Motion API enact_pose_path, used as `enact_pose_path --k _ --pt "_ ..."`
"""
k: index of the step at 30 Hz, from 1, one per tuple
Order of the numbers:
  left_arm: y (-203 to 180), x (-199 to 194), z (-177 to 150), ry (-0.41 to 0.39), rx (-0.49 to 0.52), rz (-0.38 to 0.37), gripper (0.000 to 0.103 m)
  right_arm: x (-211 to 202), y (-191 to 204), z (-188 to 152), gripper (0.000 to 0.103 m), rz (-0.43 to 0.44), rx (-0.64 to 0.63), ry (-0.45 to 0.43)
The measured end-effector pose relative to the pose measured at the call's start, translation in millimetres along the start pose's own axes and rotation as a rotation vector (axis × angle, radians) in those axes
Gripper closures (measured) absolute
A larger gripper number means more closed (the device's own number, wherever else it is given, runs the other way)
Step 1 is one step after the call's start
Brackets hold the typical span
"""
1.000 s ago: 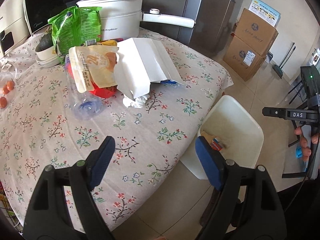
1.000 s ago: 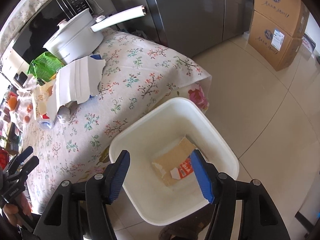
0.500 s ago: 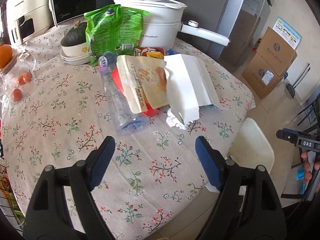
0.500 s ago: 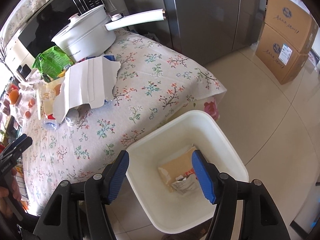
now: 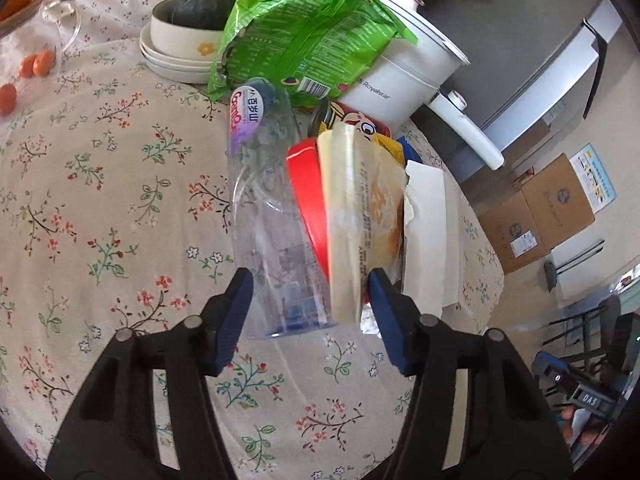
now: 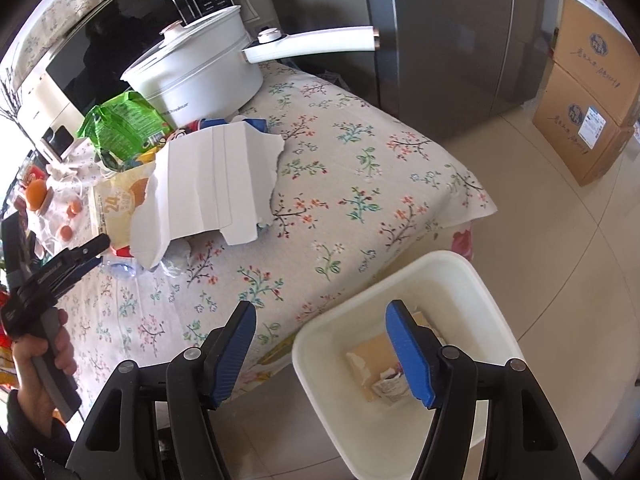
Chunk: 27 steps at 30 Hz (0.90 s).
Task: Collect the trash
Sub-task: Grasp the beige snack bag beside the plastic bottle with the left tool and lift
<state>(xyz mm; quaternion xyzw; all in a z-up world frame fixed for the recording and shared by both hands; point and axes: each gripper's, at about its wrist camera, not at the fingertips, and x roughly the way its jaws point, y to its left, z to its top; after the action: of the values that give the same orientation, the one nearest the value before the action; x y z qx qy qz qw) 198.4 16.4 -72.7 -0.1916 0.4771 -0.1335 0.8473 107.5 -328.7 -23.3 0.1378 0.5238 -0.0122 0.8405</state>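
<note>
A pile of trash lies on the flowered tablecloth (image 5: 100, 208): a clear plastic bottle (image 5: 268, 216), a beige snack bag (image 5: 352, 216), a red wrapper (image 5: 308, 200), torn white cardboard (image 6: 216, 184) and a green bag (image 5: 304, 28). My left gripper (image 5: 310, 296) straddles the bottle's base and the beige bag's lower end. Its jaws are closing, and I cannot see the pads pressing on either. My right gripper (image 6: 320, 332) is open and holds nothing. It hangs over the gap between the table edge and the white bin (image 6: 440, 264), which holds brown card and wrappers (image 6: 372, 360).
A white electric pot (image 6: 192, 68) with a long handle and a microwave (image 6: 100, 60) stand at the back. Stacked dishes with a squash (image 5: 188, 32) and small orange fruits (image 5: 36, 64) sit far left. A fridge (image 6: 452, 40) and cardboard boxes (image 6: 588, 100) stand beyond the table.
My left gripper moved across the table up to the pile, rolled, and its jaws narrowed around the bottle and beige bag. The right gripper drifted from over the bin toward the table edge.
</note>
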Motion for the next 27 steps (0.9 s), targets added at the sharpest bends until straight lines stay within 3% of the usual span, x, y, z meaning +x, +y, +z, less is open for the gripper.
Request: enact_pose_path --k 3,8,19,27 --pt "3 -3 4 -0.019 -0.036 -0.041 0.05 5 6 2 0.034 -0.003 -0.005 0.011" --pt "-2 -8 5 -0.015 -0.032 -0.082 0.081 12 11 1 0.034 -0.017 -0.02 0.026" --pt "-19 -29 0 -0.004 0.037 -0.048 0.086 17 16 1 0.034 -0.029 -0.03 0.038" --pt "-4 -38 -4 0.064 0.001 -0.031 0.086 21 24 1 0.034 -0.03 -0.04 0.046"
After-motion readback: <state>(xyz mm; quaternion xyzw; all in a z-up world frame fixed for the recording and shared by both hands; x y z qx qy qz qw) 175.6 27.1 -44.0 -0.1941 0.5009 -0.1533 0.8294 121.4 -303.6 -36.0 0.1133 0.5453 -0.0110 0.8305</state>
